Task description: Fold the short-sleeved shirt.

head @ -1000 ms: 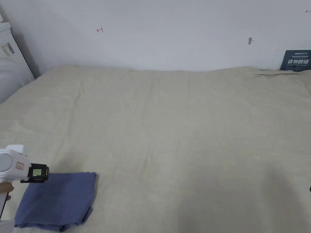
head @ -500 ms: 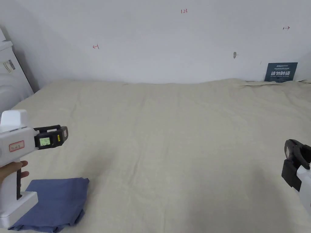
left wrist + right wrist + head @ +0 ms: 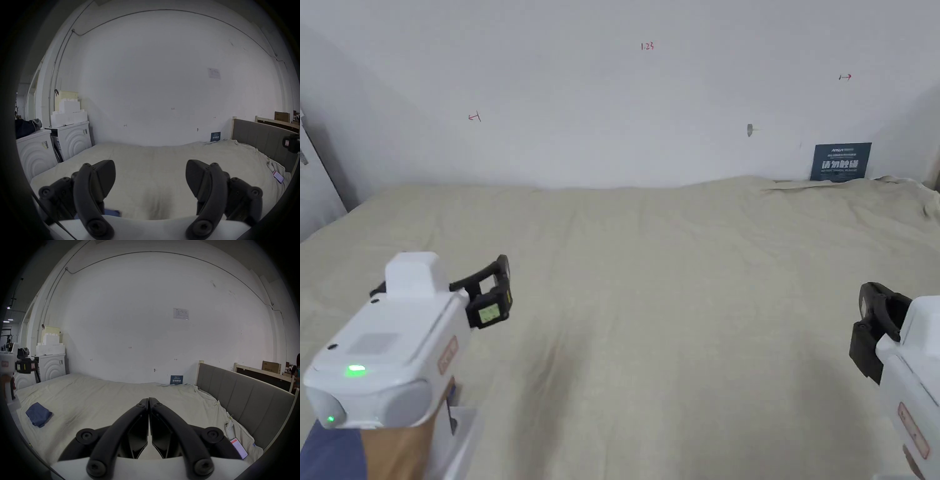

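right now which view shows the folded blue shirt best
The right gripper view: the blue shirt lies whole and folded on the bed. The left gripper view catches a blue sliver beside a jaw; the head view has only a blue patch at the bottom left corner.

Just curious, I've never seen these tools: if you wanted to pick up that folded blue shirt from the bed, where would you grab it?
I'd take the blue shirt at its thick folded edge nearest the camera, where the layers bunch and a jaw could probably slide under. It lies flat on the bed, so come down from above with the left hand-held gripper, which is open and closest.
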`<state>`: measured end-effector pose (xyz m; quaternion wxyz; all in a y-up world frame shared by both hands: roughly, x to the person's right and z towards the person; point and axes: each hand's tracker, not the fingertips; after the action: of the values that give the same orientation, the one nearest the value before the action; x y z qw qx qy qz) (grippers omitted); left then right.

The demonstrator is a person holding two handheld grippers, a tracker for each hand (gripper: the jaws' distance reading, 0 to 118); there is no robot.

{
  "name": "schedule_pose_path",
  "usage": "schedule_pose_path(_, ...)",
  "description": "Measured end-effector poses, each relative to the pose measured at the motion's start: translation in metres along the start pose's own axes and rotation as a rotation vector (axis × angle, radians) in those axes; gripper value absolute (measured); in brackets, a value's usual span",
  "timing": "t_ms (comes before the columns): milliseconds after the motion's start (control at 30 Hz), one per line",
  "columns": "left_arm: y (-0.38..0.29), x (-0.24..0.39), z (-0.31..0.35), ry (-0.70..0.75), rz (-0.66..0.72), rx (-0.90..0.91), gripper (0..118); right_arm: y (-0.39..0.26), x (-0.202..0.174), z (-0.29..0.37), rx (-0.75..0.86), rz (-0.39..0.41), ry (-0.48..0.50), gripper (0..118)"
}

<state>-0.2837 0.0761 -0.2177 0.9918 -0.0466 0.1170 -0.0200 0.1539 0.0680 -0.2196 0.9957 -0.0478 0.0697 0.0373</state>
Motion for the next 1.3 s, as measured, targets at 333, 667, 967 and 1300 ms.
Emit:
schedule_pose_path(333, -0.051, 0.066, 0.014, -0.017, -0.025, 0.08, 10, -0.003, 0.005, 0.02, 0.007, 0.008, -0.039, 0)
schedule_pose_path(667, -0.061, 0.09, 0.025, -0.08, -0.041, 0.081, 0, -0.014, 0.008, 0.024, 0.059, 0.042, -0.085, 0)
schedule_pose_path(967, -0.062, 0.091, 0.026, -0.079, -0.028, 0.08, 0, -0.018, 0.014, 0.021, 0.06, 0.032, -0.085, 0)
schedule_pose_path(1300, -0.061, 0.091, 0.029, -0.091, -0.037, 0.088, 0, -0.015, 0.008, 0.023, 0.066, 0.031, -0.086, 0)
